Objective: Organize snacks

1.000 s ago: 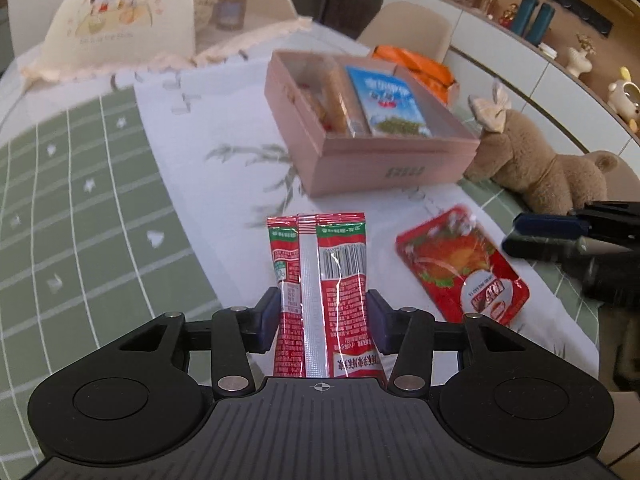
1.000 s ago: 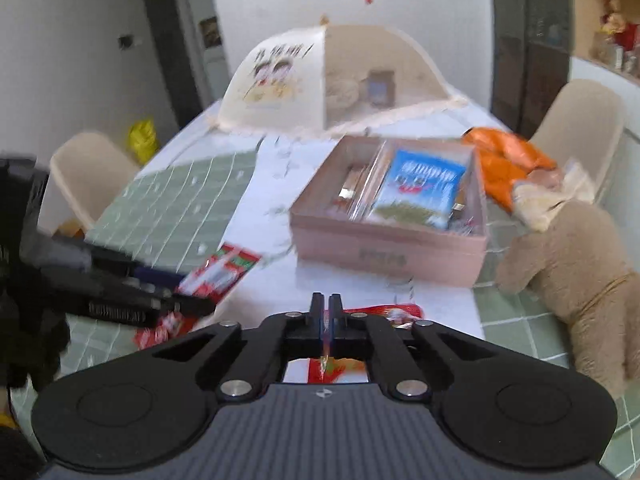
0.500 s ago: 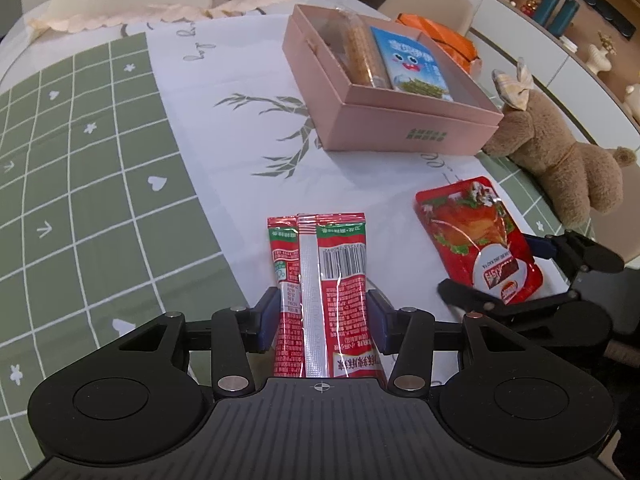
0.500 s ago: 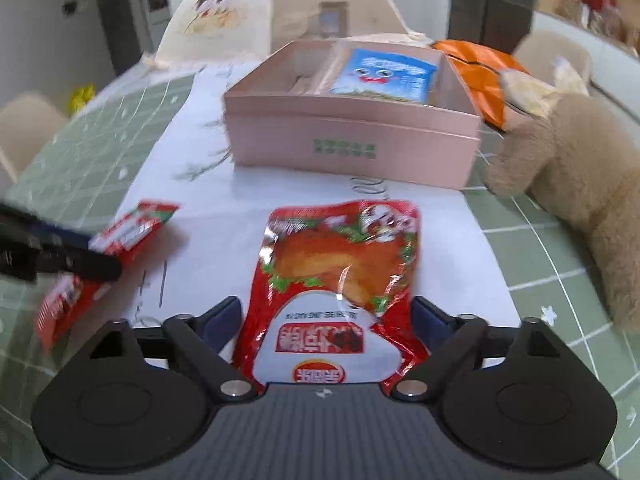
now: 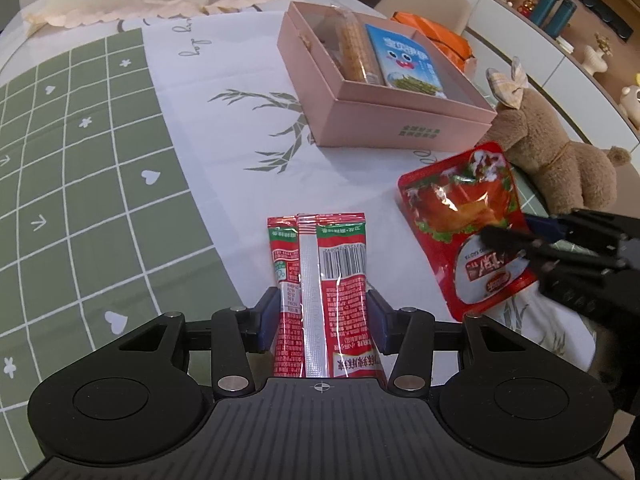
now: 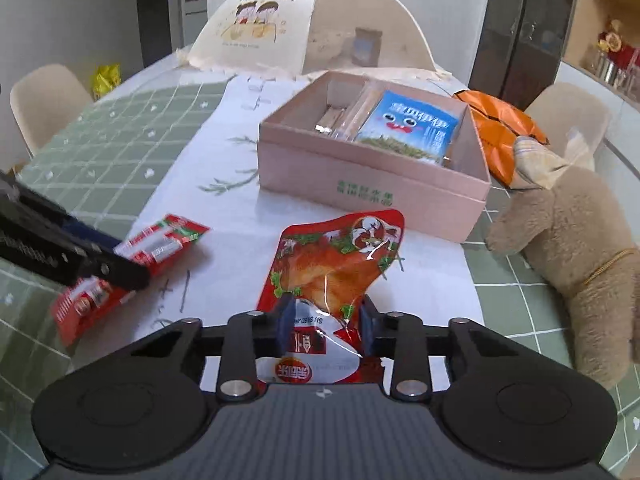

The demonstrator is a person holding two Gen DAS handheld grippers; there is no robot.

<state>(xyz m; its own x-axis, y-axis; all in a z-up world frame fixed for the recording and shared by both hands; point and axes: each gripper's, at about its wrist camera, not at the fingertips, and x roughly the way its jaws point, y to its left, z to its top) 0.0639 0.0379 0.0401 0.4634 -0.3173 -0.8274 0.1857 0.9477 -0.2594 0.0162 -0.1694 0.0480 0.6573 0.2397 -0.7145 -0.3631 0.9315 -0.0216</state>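
Note:
My left gripper (image 5: 322,314) is shut on a long red snack packet (image 5: 324,264), held above the white cloth; the packet also shows in the right wrist view (image 6: 132,256). My right gripper (image 6: 325,322) is shut on a red chicken snack pouch (image 6: 336,264), lifted and tilted up off the table; the pouch also shows in the left wrist view (image 5: 464,216). The open pink box (image 5: 384,120) stands beyond both, holding a blue packet (image 5: 404,60) and a clear-wrapped biscuit pack (image 5: 356,52). The box also shows in the right wrist view (image 6: 368,188).
A brown plush toy (image 6: 572,264) sits right of the box. An orange bag (image 6: 500,120) lies behind it. A domed food cover (image 6: 308,24) stands at the table's far end. Green checked cloth (image 5: 72,168) covers the left side. Chairs ring the table.
My right gripper closed on the chicken pouch and lifted it off the table. My left gripper kept its hold on the red packet and tipped slightly lower.

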